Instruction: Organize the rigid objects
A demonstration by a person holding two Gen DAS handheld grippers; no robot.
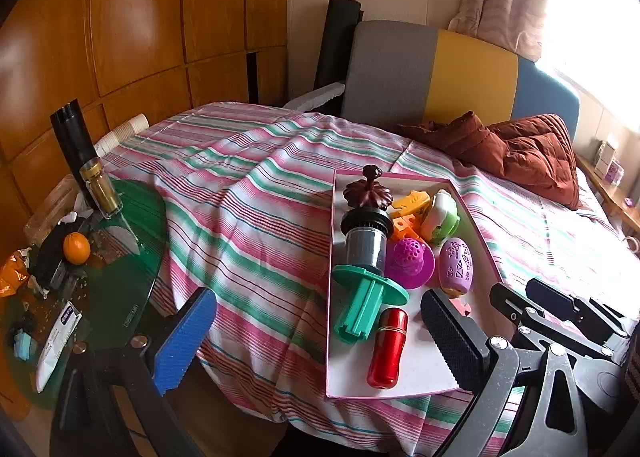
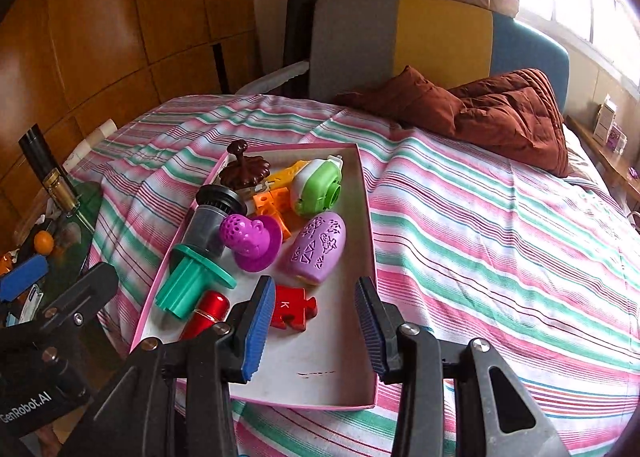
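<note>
The right tool (image 2: 316, 321) is open and holds nothing. Its two blue pads hang just above the near part of the pink tray (image 2: 370, 241). The red puzzle piece (image 2: 292, 307) lies flat in the tray, just in front of this tool and a little to its left, almost touching the left pad. This tool is the nearer one to it.

The left tool (image 1: 316, 341) is open too, with wide jaws and nothing between them. It hangs over the near left edge of the tray. The red tube (image 1: 387, 347) lies straight ahead of it, with its long side pointing away from the tool, toward the far end of the bed (image 1: 248, 177).

All the small hard toys that can be seen are in the tray now: the green spool (image 1: 366, 297), the grey cup (image 1: 366, 241), the brown lid (image 1: 368, 193), the pink ball toy (image 2: 250, 241), the purple egg (image 2: 318, 247), the green and white toy (image 2: 316, 187) and the orange and yellow blocks (image 2: 276, 197). The tray sits on the striped bed. None lies loose on the sheet. This could be a tray waiting to be sorted, or a tray just filled.
</note>
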